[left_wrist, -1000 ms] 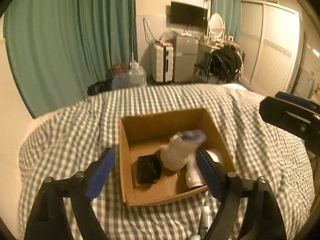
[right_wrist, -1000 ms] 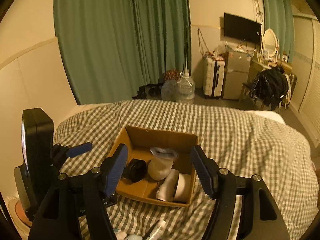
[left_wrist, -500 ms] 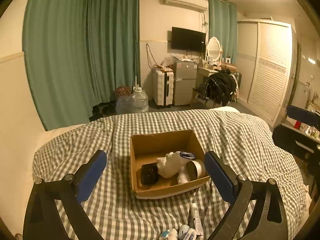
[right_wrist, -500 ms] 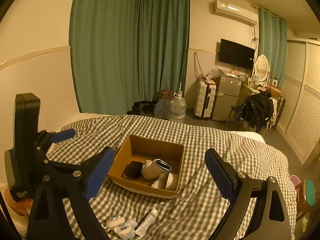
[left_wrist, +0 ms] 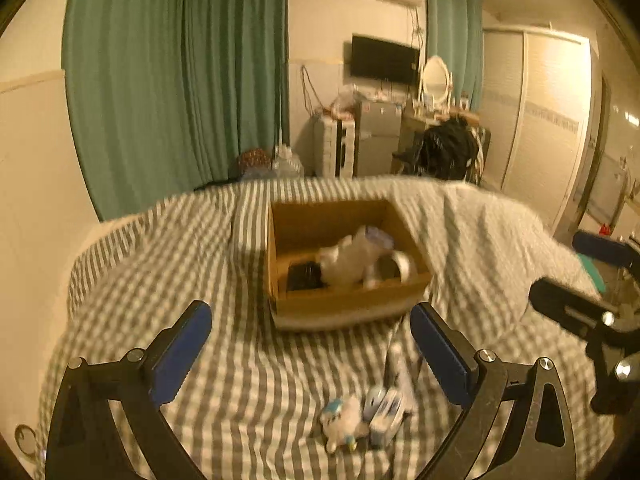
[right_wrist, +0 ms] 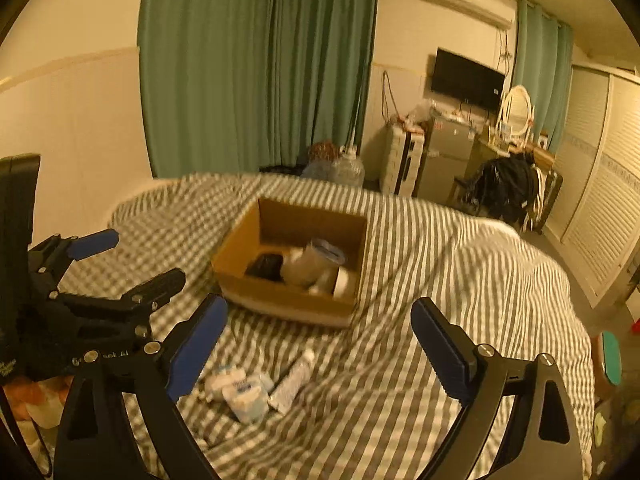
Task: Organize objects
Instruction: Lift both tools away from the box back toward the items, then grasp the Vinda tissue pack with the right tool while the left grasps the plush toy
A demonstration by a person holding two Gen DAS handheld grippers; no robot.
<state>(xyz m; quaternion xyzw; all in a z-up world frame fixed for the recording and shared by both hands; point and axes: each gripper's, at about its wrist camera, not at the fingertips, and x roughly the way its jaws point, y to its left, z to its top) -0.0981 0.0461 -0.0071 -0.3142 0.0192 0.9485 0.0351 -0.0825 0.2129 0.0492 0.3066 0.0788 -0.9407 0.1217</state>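
Note:
An open cardboard box (left_wrist: 352, 304) (right_wrist: 280, 300) sits on the checked bedspread and holds a black object (left_wrist: 306, 276), a pale bottle (left_wrist: 352, 258) and white rolls. Small white and blue packets (left_wrist: 360, 416) (right_wrist: 240, 390) and a white tube (right_wrist: 294, 376) lie on the bedspread in front of the box. My left gripper (left_wrist: 312, 348) is open and empty above the packets. My right gripper (right_wrist: 318, 340) is open and empty, to the right of the left one, above the tube.
The checked bedspread (left_wrist: 200, 264) covers the whole bed. Behind it are green curtains (left_wrist: 176, 80), a suitcase, a small fridge, a chair with dark clothes and a wardrobe (left_wrist: 540, 120). A wall (right_wrist: 72, 120) runs along the bed's left side.
Both grippers have pulled back from the box and dipped slightly, so the packets and tube in front of the box have come into view. Both stay open.

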